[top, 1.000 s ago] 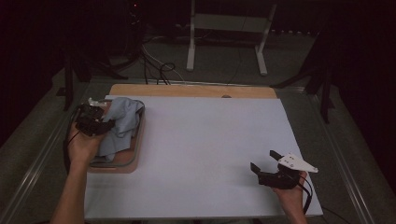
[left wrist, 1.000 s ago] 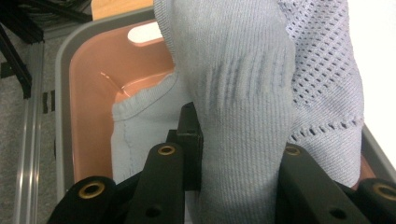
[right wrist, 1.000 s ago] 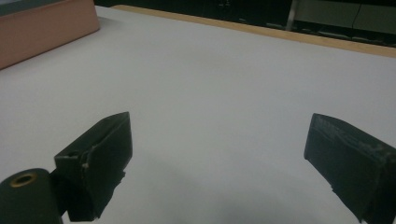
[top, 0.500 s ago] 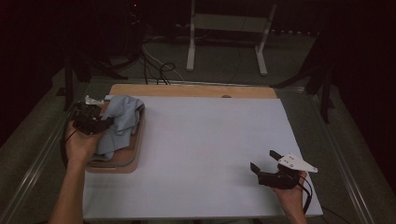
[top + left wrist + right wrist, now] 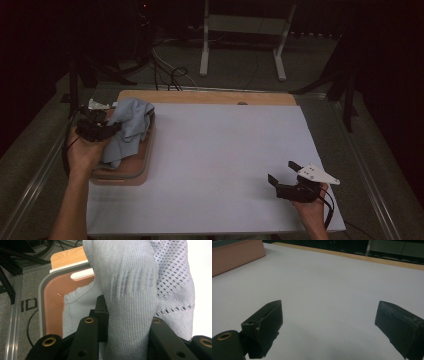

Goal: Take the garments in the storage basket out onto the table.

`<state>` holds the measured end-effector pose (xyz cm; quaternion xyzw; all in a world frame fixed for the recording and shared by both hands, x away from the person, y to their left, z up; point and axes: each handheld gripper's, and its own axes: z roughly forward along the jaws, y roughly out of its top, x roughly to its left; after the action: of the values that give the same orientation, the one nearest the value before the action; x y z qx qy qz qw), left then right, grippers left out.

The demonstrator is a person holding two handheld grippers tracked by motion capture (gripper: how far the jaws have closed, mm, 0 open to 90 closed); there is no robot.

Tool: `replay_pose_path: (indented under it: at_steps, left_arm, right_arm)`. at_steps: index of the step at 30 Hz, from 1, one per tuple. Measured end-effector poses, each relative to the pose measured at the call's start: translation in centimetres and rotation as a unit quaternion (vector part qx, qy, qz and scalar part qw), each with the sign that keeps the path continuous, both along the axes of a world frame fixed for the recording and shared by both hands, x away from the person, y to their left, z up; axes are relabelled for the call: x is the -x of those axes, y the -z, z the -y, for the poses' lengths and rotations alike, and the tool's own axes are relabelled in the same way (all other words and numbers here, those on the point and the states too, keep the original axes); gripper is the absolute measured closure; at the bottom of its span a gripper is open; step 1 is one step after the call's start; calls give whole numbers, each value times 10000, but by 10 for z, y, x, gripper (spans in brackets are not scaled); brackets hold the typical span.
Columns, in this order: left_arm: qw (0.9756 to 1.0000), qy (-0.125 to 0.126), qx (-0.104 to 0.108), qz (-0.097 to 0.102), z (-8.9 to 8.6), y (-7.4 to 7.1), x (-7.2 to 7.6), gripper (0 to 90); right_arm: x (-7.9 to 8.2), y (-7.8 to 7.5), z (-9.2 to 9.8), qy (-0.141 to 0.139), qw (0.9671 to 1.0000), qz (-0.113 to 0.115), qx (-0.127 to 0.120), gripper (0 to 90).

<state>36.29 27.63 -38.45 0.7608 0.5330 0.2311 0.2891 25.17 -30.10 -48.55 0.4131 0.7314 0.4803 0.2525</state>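
Here the left claw [image 5: 125, 337] is clamped on a thick fold of the pale blue sweater [image 5: 130, 285], its jaws nearly together with knit bunched between them. Right at the pads the fabric is a fine rib; just beyond and to one side it turns to an open mesh knit. The garment looks soft, light and floppy, so it should drape and trail from any single hold, and the mesh could snag on a jaw edge. A gathered ribbed fold, as gripped now, seems the safer place to take it. Past the claw, the rest of the sweater [image 5: 127, 130] lies heaped in the brown tray [image 5: 142, 167] at the near left of the counter [image 5: 225, 150]. Well apart, the right claw [image 5: 281, 172] hovers low over the bare counter, jaws wide and empty.
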Motion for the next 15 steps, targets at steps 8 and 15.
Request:
replay_pose_path:
  at_steps: [8,15]
  left_arm:
    - [9999,86,20,116,1,-9,1,746]
    - [9997,130,16,185,1,-14,2,746]
  right_arm:
    - [0,0,0,7,10000,2,-12,78]
    - [0,0,1,40,10000,1,-18,78]
